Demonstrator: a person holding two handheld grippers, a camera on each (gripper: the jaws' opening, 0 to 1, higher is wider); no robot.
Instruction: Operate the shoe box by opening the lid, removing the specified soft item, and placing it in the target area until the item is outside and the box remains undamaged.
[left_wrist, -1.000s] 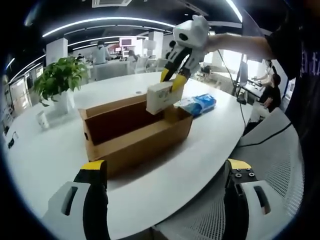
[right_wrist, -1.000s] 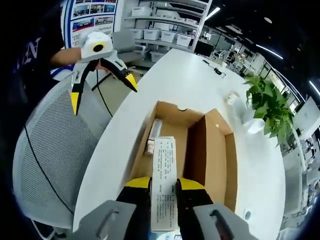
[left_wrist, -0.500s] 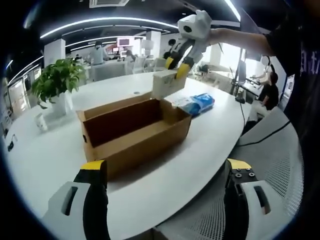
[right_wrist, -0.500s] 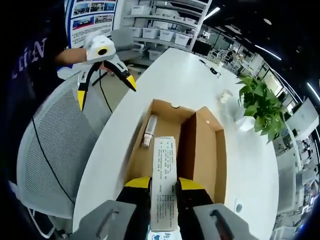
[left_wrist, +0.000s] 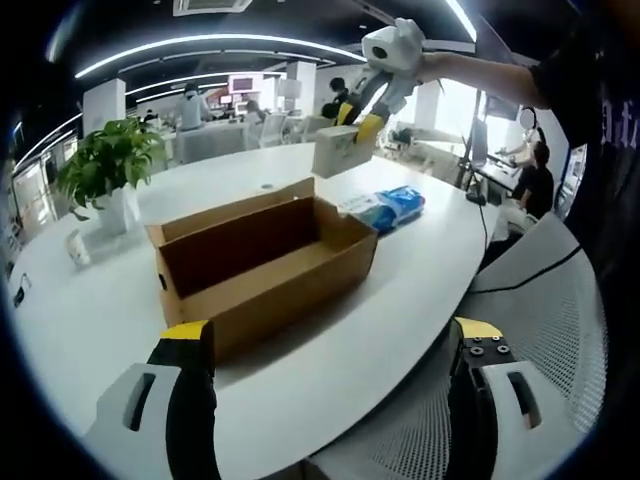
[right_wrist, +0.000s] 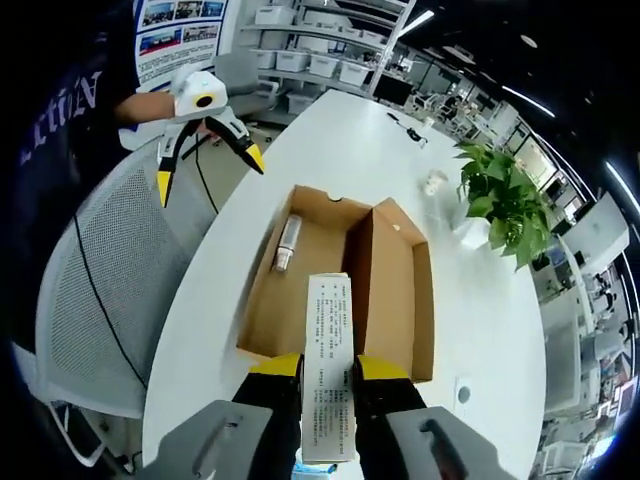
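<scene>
Brown shoe box lid open (tube inside), white carton aloft

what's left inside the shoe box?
Inside the shoe box, a small tube-shaped item lies near one end wall. The white carton held in the right gripper covers part of the floor.

Very little can be read. In the right gripper view the white carton, at 6 o'clock, bears rows of small dark print on its upper face, too fine to make out. At 10 o'clock a person's dark sleeve carries pale letters, seemingly "LITEN", though the reading is unsure. At 11 o'clock a wall poster shows photographs and blurred captions. In the left gripper view a dark sleeve at 3 o'clock bears illegible purple marks.
</scene>
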